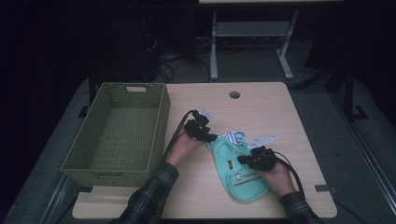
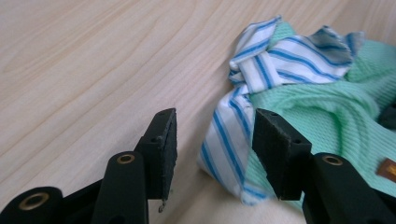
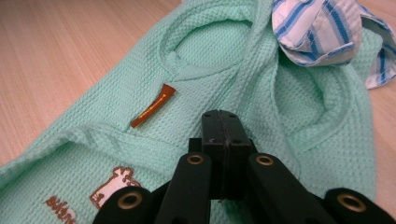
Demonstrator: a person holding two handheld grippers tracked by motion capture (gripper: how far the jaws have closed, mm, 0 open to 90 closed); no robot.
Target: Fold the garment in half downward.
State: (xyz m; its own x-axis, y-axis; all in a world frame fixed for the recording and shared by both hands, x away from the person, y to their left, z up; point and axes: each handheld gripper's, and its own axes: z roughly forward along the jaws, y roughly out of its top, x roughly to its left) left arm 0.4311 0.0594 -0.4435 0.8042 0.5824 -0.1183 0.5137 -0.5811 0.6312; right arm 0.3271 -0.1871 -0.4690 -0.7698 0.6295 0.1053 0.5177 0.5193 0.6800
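Green top lies right of the basket, my right gripper pressed closed on it, my left gripper open around its striped collar.

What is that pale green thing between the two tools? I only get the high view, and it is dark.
Observer: A mint waffle-knit garment with a small brown tab sewn on it.
Operator: And the striped bit at its top?
Observer: A white, blue-striped collar, bunched up at the garment's edge.
Operator: Is the left tool gripping anything?
Observer: No. The left tool is open, its jaws either side of a striped fold.
Operator: And the right one?
Observer: The right tool has its jaws pressed together over the green fabric; whether cloth is pinched between them, I cannot tell.
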